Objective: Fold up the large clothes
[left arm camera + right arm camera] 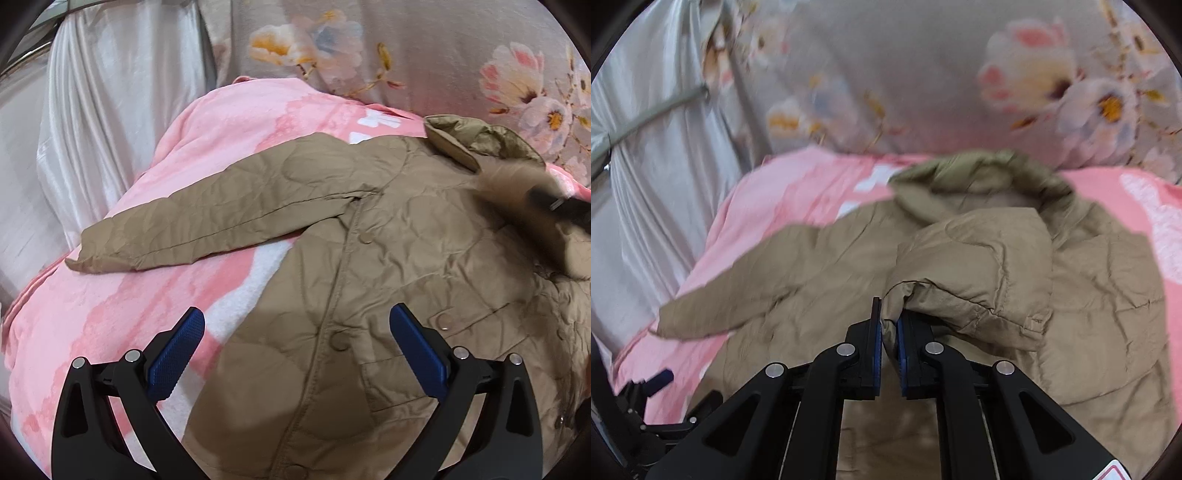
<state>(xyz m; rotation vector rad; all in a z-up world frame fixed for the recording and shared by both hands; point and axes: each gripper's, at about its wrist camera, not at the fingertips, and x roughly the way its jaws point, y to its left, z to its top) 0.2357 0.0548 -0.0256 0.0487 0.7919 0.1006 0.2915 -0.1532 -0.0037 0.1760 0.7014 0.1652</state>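
A tan quilted jacket point(388, 236) lies front up on a pink blanket point(122, 295), collar at the far side. Its one sleeve point(207, 225) stretches out flat to the left. My left gripper point(295, 325) is open and empty, hovering over the jacket's snap placket near the hem. My right gripper point(889, 314) is shut on the cuff of the other sleeve point(975, 273) and holds it lifted over the jacket's chest. It shows blurred in the left wrist view point(554, 206). The left gripper shows at the lower left of the right wrist view point(653, 384).
The blanket point(768, 221) covers a bed. A grey floral quilt point(424, 48) is heaped behind the jacket. A white satin drape point(110, 110) hangs at the left edge of the bed.
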